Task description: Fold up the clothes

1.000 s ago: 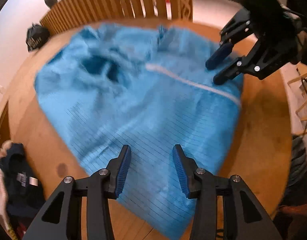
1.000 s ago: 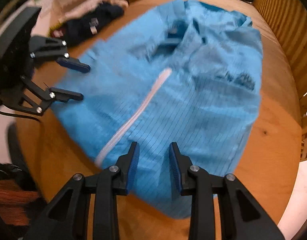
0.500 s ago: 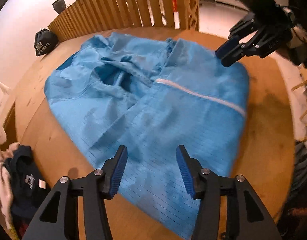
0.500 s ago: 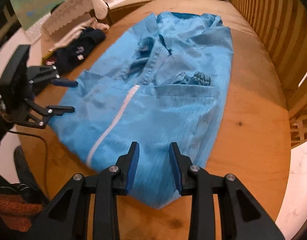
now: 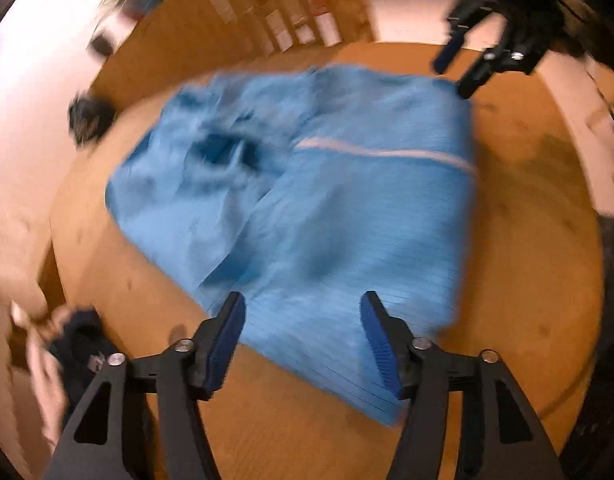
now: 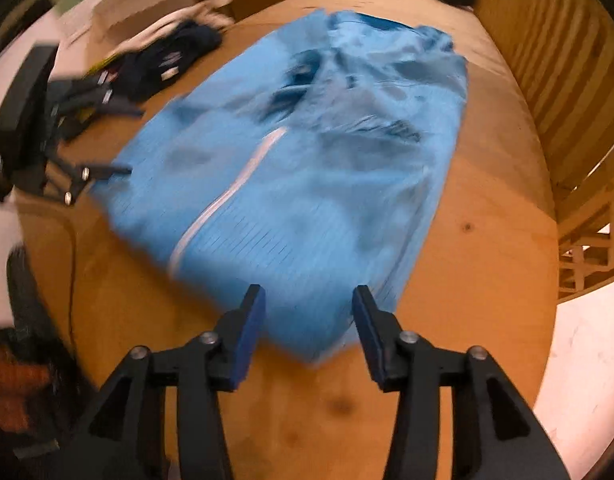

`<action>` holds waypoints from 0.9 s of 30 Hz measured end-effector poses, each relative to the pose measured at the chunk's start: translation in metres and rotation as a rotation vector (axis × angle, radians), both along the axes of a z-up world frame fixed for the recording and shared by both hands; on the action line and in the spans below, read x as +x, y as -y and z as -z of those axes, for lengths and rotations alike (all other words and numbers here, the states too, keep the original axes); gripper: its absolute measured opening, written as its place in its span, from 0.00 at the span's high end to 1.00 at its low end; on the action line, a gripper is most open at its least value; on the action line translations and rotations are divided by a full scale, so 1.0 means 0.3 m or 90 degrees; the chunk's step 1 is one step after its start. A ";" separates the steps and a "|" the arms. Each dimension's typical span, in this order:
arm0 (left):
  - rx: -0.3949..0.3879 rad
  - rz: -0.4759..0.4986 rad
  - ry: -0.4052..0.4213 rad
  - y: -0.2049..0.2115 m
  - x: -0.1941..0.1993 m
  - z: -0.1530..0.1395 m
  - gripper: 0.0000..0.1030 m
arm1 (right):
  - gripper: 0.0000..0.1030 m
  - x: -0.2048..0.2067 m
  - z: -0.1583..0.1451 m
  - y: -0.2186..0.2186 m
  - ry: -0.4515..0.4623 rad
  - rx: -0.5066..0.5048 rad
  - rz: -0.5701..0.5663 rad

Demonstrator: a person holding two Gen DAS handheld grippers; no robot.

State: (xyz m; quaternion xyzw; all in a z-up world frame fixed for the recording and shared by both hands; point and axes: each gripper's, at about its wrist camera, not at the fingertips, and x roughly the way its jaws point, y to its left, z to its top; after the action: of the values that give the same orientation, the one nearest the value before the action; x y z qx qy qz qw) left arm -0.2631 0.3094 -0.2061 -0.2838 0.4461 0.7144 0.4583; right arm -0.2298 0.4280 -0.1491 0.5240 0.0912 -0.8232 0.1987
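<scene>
We are hovering both claws over the near hem of the blue zip-front jacket (image 5: 327, 208), which is lying spread on the round wooden table (image 5: 527, 280).

The left claw (image 5: 303, 344) is opening its jaws, with nothing between the pads; hem cloth is showing below the gap but not touching. The right claw (image 6: 307, 324) is opening too, also empty, sitting over the hem corner (image 6: 315, 340) nearest it.

The jacket's long axis is running away from us, hem close, collar (image 6: 371, 24) far. The white zipper (image 6: 223, 200) is tracing that axis, lying nearer the left-hand edge in the right wrist view. The collar end is looking rumpled; the frames are blurred, so we are not reading its folds.

Each claw is nearest its own hem corner, so we are judging the next grasp falls there, one per side, before a fold up toward the collar.

A dark garment (image 6: 171, 60) is sitting apart, beyond the jacket's left edge.
</scene>
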 end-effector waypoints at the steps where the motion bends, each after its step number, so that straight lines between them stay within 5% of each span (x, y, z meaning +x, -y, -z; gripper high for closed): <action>1: 0.000 0.020 -0.003 0.003 0.032 -0.004 0.38 | 0.55 0.029 -0.005 0.017 -0.005 0.008 -0.014; 7: -0.048 0.092 -0.045 -0.056 0.139 0.058 0.38 | 0.48 0.148 -0.004 0.131 -0.046 0.091 -0.097; 14: -0.087 0.074 -0.029 -0.050 0.107 0.106 0.37 | 0.48 0.093 0.050 0.153 -0.038 0.134 -0.136; 20: -0.123 0.063 0.007 -0.067 0.041 0.171 0.35 | 0.48 0.018 0.080 0.130 -0.020 0.117 -0.143; 25: -0.104 0.046 0.072 -0.060 -0.010 0.164 0.33 | 0.47 0.029 0.094 0.149 -0.018 0.138 -0.174; 27: -0.096 0.038 0.097 -0.056 -0.031 0.163 0.33 | 0.37 0.041 0.100 0.163 -0.021 0.147 -0.191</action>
State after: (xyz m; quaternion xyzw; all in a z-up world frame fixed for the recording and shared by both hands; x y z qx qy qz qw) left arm -0.2725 0.3264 -0.2549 -0.3577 0.4710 0.6409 0.4893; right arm -0.2177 0.3791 -0.1791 0.5104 0.2653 -0.7769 0.2562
